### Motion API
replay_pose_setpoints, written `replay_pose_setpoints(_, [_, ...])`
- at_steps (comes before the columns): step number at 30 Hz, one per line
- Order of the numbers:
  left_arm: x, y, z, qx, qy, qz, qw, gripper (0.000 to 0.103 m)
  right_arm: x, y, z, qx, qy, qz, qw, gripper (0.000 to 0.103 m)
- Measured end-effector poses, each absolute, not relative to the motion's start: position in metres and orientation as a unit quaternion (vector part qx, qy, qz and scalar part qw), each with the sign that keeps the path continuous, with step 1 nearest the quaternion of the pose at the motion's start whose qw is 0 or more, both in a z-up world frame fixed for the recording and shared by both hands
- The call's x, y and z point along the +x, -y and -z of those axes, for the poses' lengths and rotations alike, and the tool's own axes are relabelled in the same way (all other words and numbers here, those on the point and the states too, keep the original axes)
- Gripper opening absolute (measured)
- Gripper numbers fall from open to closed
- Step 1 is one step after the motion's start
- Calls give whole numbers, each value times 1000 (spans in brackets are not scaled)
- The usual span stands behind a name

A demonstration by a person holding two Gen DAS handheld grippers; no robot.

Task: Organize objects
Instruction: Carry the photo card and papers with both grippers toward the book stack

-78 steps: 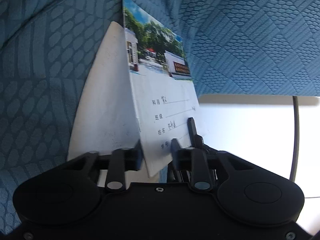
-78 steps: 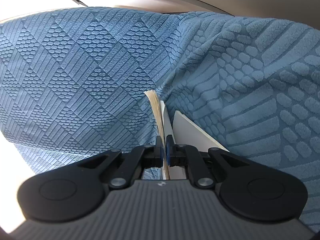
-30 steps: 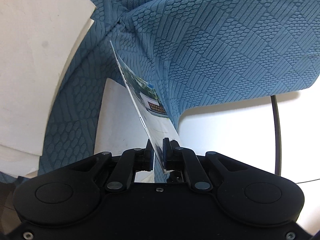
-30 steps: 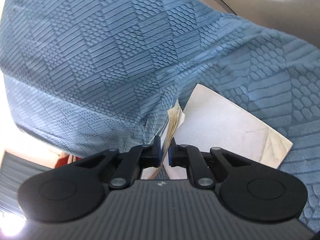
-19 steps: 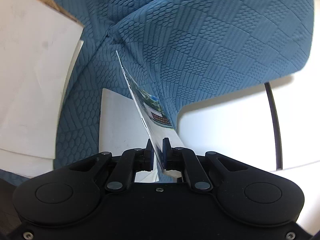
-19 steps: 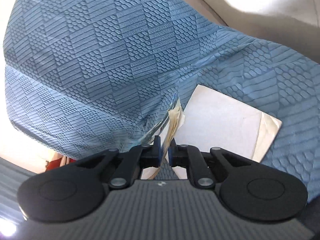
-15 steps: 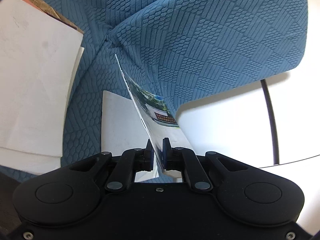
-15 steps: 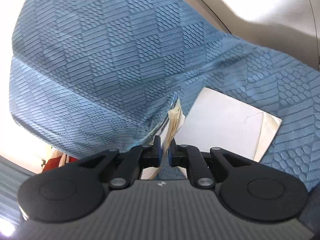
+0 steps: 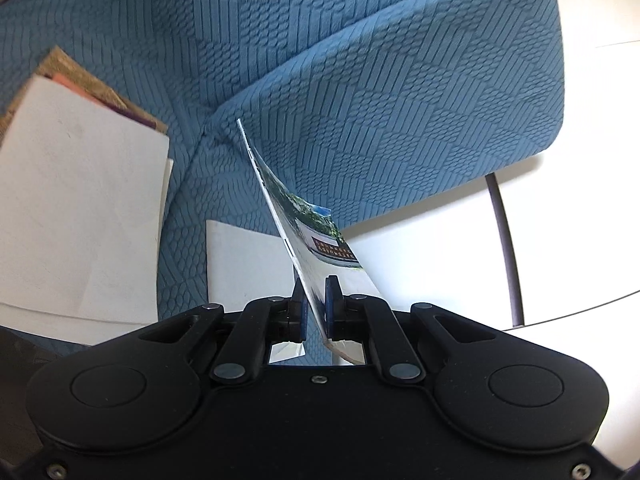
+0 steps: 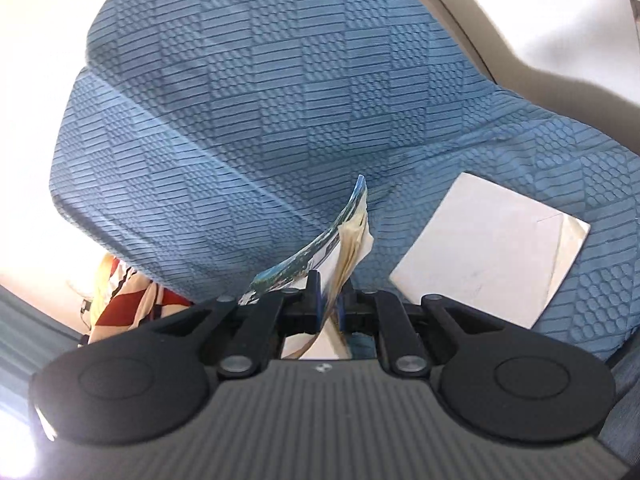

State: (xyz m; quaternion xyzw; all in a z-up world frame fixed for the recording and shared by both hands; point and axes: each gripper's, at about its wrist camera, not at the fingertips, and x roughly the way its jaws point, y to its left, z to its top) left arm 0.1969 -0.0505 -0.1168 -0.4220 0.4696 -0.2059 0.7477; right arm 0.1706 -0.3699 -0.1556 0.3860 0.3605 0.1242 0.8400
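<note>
Pinching notebook (image 9: 316,264) edge-on: left gripper (image 9: 315,300), right gripper (image 10: 329,286), probably same one.

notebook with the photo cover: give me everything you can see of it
The notebook is thin and soft-covered. Its glossy cover shows a photo of trees, sky and a building with a sign, above a white lower part. It is held edge-on and tilted, off the blue textured sofa. The left gripper is shut on its cover. The right gripper is shut on its yellowed pages, and there the cover bows outward. Only the pads touch it.
</note>
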Motion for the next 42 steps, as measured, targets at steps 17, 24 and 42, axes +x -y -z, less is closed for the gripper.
replay_pose_setpoints(17, [193, -33, 61, -424, -424, 199, 775, 8, 175, 298, 100, 358, -368, -192, 836, 11])
replay_pose_setpoints(24, [189, -73, 70, -437, -413, 188, 776, 8, 173, 261, 107, 340, -380, -216, 833, 11])
replay_pose_setpoints(42, [199, -106, 157, -425, -445, 152, 773, 8, 184, 219, 175, 281, -414, -218, 838, 11])
